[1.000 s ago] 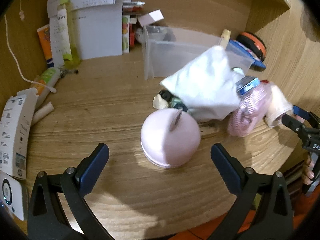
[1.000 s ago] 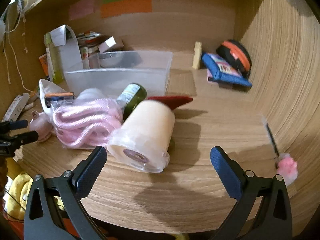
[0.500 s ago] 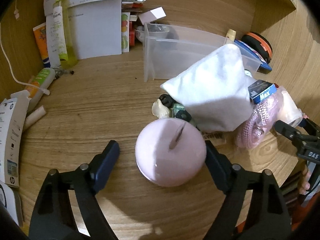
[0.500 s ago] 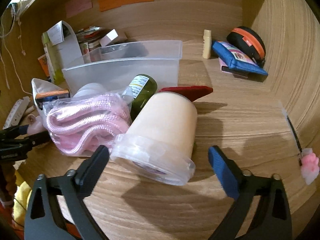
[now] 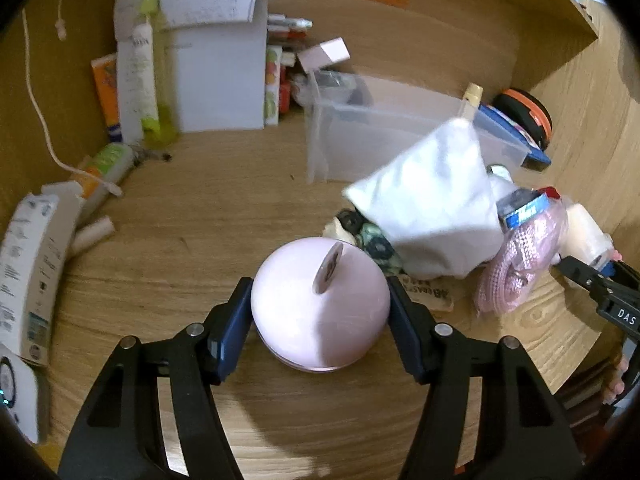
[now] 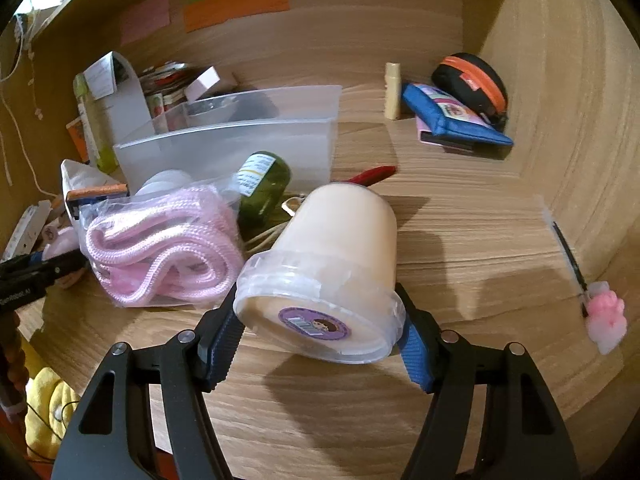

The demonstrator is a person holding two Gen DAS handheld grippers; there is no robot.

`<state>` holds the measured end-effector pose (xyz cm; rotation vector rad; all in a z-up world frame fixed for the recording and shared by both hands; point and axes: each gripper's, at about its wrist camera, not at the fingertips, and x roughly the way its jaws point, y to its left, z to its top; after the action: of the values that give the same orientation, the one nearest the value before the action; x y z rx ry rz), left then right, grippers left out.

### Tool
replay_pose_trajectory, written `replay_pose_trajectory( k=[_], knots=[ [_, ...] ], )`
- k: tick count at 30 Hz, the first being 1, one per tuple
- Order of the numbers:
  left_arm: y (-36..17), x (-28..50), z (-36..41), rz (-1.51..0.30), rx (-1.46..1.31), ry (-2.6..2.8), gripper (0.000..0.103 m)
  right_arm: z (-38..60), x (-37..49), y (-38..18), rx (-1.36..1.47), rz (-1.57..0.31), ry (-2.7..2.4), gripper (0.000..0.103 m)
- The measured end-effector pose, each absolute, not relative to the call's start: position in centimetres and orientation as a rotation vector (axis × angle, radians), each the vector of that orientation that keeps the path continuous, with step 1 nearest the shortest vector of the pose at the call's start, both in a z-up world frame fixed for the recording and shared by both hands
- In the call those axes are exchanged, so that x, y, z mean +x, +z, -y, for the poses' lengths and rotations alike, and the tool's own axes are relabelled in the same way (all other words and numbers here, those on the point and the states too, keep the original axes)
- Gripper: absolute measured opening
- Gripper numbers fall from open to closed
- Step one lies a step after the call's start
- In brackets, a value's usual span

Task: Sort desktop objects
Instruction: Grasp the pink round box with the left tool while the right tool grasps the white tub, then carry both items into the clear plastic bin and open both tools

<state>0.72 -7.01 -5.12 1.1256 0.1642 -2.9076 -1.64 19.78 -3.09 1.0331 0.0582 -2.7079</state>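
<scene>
My left gripper is shut on a round pink case that rests on the wooden desk; its blue pads press both sides. My right gripper is shut on the lid end of a cream tub lying on its side. A bag of pink rope lies left of the tub, also in the left wrist view. A white cloth pouch sits behind the pink case. A clear plastic bin stands at the back, also in the left wrist view.
A green bottle and red item lie by the bin. A blue pouch, black-orange case and small tube sit back right. A pink-topped pen lies right. Boxes, papers and tubes crowd the left.
Both grippers moved forward and closed: the left onto the pink case, the right onto the cream tub. Both were open and farther back before.
</scene>
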Motion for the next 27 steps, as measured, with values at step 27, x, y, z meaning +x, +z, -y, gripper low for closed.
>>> replay_pose_trajectory(
  k=[27],
  knots=[
    [2.5, -3.5, 8.7, -0.211, 0.907, -3.025, 0.063, -20.0, -4.1, 4.1, 0.79, -0.113, -2.733, 0.065]
  ],
)
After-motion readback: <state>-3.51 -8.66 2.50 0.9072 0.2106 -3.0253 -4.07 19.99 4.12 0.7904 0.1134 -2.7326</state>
